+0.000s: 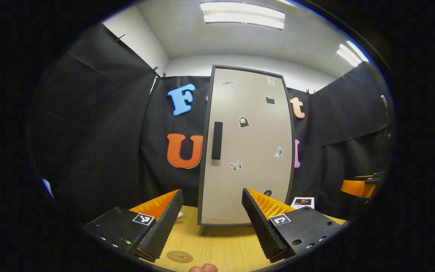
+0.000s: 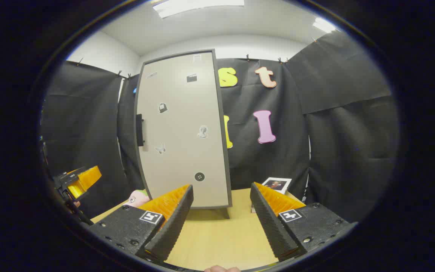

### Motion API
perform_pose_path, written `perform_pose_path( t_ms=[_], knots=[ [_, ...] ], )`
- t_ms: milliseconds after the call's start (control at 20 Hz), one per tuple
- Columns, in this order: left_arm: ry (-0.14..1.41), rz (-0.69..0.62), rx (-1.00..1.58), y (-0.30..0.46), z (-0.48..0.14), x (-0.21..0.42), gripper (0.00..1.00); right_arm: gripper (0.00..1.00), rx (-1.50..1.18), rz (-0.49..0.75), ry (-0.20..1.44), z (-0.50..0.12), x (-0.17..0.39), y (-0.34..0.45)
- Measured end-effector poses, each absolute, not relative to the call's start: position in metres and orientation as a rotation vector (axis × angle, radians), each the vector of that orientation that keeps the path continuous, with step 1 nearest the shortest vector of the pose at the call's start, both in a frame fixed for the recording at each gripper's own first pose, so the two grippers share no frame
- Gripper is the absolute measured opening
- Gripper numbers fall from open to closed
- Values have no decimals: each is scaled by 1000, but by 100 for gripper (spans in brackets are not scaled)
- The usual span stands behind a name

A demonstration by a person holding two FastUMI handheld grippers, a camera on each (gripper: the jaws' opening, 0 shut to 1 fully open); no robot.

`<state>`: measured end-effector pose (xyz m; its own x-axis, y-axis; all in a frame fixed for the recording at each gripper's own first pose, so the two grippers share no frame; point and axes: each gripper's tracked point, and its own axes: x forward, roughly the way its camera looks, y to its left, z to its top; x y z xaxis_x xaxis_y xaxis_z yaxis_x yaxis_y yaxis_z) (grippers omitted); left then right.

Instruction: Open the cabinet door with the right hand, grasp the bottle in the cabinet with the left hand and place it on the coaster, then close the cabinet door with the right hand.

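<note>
A tall beige cabinet (image 1: 251,151) stands on the wooden table with its door shut; a dark handle (image 1: 217,140) runs down the door's left side. The right gripper view has the same cabinet (image 2: 181,128) and handle (image 2: 139,130) left of centre. The bottle is hidden behind the door. A round brown coaster (image 1: 179,257) lies on the table just in front of my left gripper (image 1: 212,219), which is open and empty. Open and empty too, my right gripper (image 2: 221,215) hovers over the table, short of the cabinet. The left gripper (image 2: 77,181) also appears far left in the right gripper view.
A small framed photo (image 2: 276,185) leans at the cabinet's right, seen as well in the left gripper view (image 1: 303,203). A pink object (image 2: 137,198) lies by the cabinet's left foot. The right gripper (image 1: 363,186) shows at the far right. Bare tabletop (image 2: 217,238) lies before the cabinet.
</note>
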<state>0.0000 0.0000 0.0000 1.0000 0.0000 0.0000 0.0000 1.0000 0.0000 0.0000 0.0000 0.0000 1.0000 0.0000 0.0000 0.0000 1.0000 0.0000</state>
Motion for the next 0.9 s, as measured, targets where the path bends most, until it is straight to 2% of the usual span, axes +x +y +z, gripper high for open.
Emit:
perform_pose_path(
  t_ms=[150,200,500,550,600,900],
  knots=[
    [9,3,2,3,-2,1,95,92,-3,-2,-8,1,0,2],
    [11,2,0,3,-2,0,95,97,-2,0,-10,2,0,2],
    [9,6,13,6,0,3,95,97,-9,-1,-9,2,0,2],
    [8,6,14,6,1,5,95,92,-8,-3,-12,2,1,2],
    [8,9,14,6,0,6,95,97,-9,-4,-12,3,0,2],
    [10,17,37,8,-1,5,95,97,-22,17,-5,3,2,8]
  ],
)
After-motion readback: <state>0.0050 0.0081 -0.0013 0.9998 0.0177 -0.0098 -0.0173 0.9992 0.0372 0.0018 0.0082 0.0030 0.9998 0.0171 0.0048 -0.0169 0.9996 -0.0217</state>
